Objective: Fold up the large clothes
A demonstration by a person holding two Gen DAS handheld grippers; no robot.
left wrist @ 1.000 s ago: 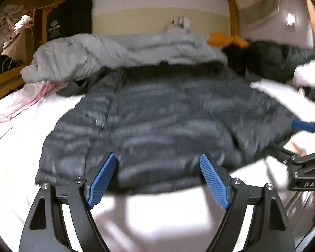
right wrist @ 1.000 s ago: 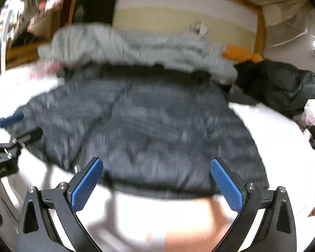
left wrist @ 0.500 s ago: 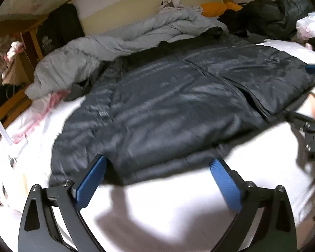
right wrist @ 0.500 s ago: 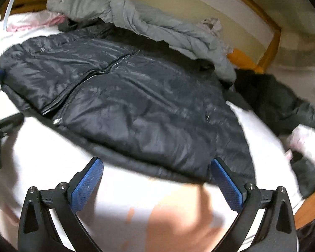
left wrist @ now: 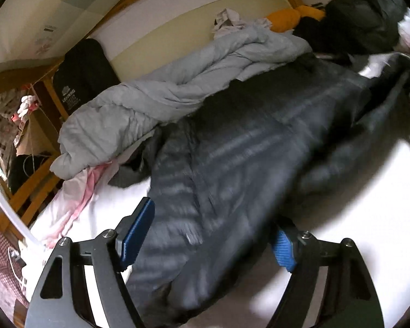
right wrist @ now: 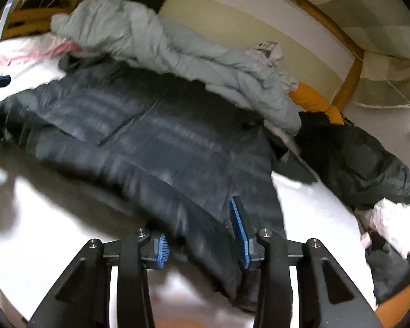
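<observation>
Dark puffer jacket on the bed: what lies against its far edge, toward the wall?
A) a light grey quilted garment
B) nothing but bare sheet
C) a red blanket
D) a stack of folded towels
A: a rumpled light grey quilted garment overlaps the far edge of the dark puffer jacket.

Left wrist view: sits just behind its gripper (left wrist: pixel 209 236), low and close over the jacket (left wrist: pixel 232 169), at the jacket's near left corner, facing up the bed toward the wall beyond it. Horizon tilted.

Right wrist view: same closeness, at the jacket's (right wrist: pixel 155 142) near right corner, tilted the other way.

Shared: jacket, grey duvet (left wrist: pixel 161 98) (right wrist: pixel 177 52) behind it, orange pillow (left wrist: pixel 284 19) (right wrist: pixel 311 98).
</observation>
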